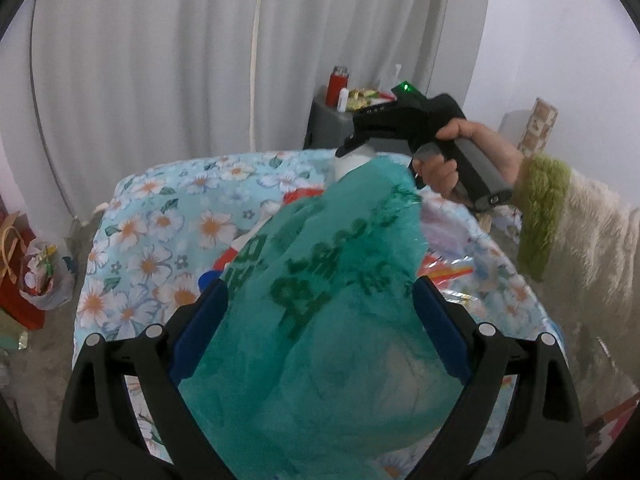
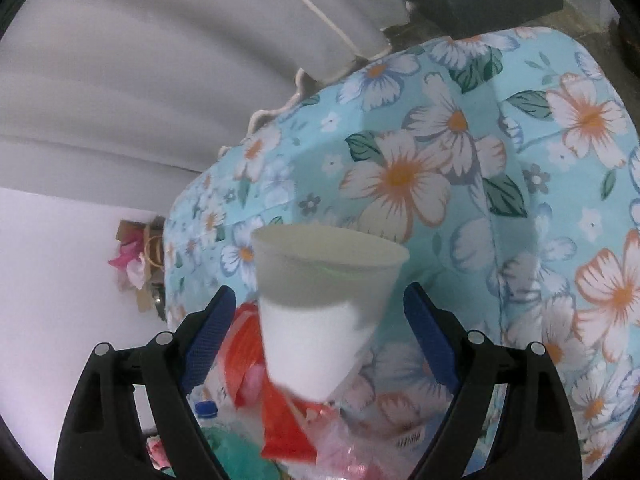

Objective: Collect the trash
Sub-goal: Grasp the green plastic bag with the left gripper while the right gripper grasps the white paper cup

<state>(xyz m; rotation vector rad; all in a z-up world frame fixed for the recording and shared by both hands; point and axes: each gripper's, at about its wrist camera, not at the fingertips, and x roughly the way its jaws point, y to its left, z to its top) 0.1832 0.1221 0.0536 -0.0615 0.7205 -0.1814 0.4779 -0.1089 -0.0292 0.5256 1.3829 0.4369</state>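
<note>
- White curtains (image 1: 160,60) hang behind a bed with a flowery blue sheet (image 2: 500,160).
- Trash pick-up looks partly done: a white cup (image 2: 324,304) hangs over the green bag (image 1: 320,300), not inside yet.
- Red wrappers (image 2: 280,420) and a blue cap (image 2: 206,408) wait on the sheet.
- On the right gripper (image 2: 320,332), the fingers stand wide, with gaps either side of the cup. I cannot tell if it is held.
- On the left gripper (image 1: 320,328), the wide fingers have the bag bulging between them.

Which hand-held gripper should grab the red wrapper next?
Right, probably: the right hand-held gripper is open, pads clear of the white cup, with the red wrapper just below. The left hand-held gripper holds the green plastic bag.
</note>
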